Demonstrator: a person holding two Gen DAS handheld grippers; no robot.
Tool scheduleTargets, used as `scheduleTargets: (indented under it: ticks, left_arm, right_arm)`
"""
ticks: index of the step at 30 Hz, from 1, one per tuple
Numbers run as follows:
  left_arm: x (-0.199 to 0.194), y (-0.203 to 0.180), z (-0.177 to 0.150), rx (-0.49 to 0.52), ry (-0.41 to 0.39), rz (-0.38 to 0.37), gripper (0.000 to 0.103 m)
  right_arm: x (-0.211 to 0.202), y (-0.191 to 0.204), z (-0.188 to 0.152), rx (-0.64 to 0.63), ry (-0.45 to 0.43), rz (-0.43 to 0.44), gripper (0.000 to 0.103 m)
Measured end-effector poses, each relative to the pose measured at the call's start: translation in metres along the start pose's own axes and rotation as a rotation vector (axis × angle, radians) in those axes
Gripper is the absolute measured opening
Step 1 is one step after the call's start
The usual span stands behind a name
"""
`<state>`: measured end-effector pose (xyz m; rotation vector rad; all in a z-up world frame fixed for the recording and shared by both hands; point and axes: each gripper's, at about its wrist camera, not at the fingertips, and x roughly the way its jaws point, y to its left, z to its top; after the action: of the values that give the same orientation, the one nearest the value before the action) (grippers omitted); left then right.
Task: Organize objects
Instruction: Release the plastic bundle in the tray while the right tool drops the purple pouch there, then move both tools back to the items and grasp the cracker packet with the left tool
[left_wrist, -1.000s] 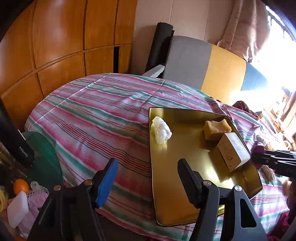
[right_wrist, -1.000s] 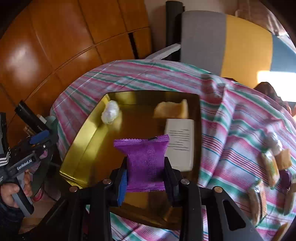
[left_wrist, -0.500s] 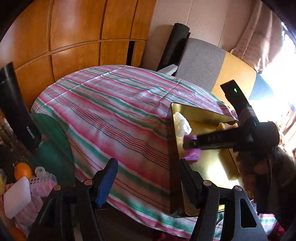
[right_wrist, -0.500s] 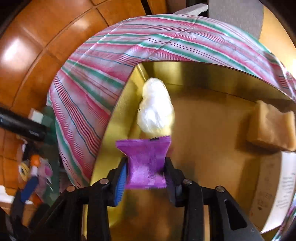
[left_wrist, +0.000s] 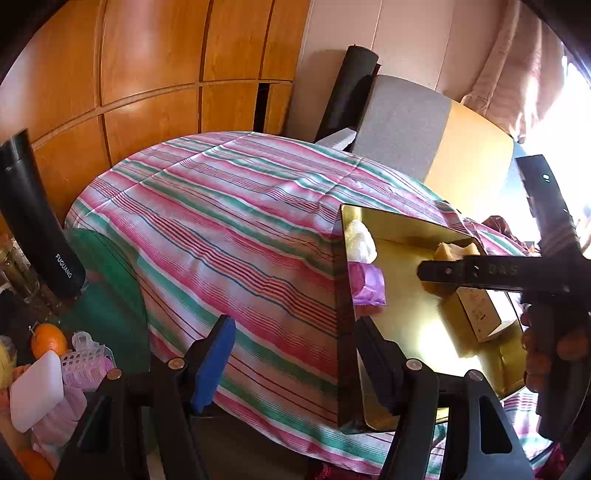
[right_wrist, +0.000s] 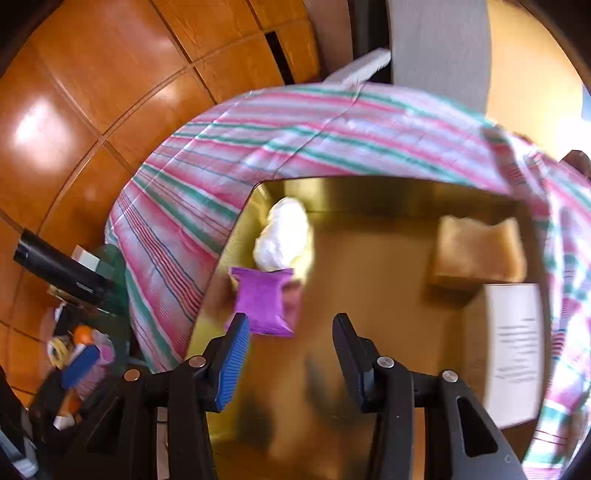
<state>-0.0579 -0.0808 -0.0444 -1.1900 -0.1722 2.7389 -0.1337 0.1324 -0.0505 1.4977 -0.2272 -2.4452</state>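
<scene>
On the gold tray (right_wrist: 388, 236), against its left wall, lies the purple packet (right_wrist: 264, 301), flat on the tray floor and touching the white crumpled plastic bag (right_wrist: 284, 234) just beyond it. The right hand-held gripper (right_wrist: 291, 358) hangs over the tray's near part with its jaws spread wide and nothing between them; the packet lies just ahead of its blue-padded left finger, free of both fingers. Toward the tray's far right corner sits a tan sponge-like block (right_wrist: 478, 249), and nearer than that, along the right wall, a white printed box (right_wrist: 517, 354). The tray rests on a bed with a pink, green and white striped cover (left_wrist: 229, 229). The left hand-held gripper (left_wrist: 291, 354) is released too, its jaws wide apart and empty, straddling the tray's near left corner above the cover. Left of the tray, past the edge of the bed, stand a black flask (left_wrist: 40, 229) and an orange (left_wrist: 48, 341).
</scene>
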Motion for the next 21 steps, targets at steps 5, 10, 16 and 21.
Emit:
scheduleTargets:
  ticks: [5,10,16,21]
  left_arm:
    - [-0.007,-0.013,0.002,0.033,-0.014,-0.001,0.068]
    - [-0.015,-0.028,0.003,0.073,-0.032,-0.005,0.069]
    - [-0.02,-0.045,0.004,0.114,-0.034,-0.019,0.07]
    - [-0.02,-0.066,0.003,0.16,-0.026,-0.041,0.07]
  right_arm:
    - [-0.029,-0.008,-0.013,-0.031,-0.073,-0.057,0.048]
    - [-0.053,-0.016,-0.029,-0.061,-0.132,-0.11,0.055]
    - [-0.079,-0.043,-0.048,-0.038,-0.177,-0.151,0.056]
    - [-0.106,-0.084,-0.063,0.03,-0.207,-0.198,0.056]
